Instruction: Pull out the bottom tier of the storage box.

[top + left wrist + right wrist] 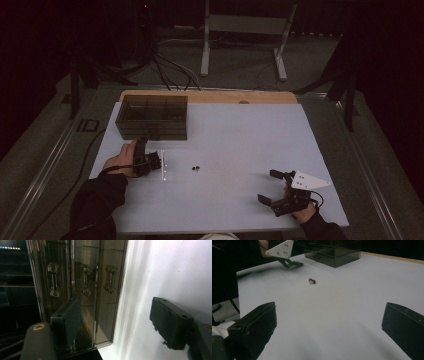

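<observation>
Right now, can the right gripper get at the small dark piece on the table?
Probably yes: the right gripper stands open, facing the small dark piece, with bare table between them.

1. The table (pixel 235 130) has a flat white top, with a strip of bare wood along its far edge.
2. A dark, see-through drawer box (pixel 152 117) stands on the table near the far left corner; its top is divided into compartments, and its front drawers carry small handles, seen close in the left gripper view.
3. A small dark object (pixel 195 168) lies on the white top near the middle, well apart from the drawer box; it looks like two tiny rounded pieces touching each other.
4. Between the drawer box and the small dark object, a thin pale strip (pixel 163 165) lies on the top.
</observation>
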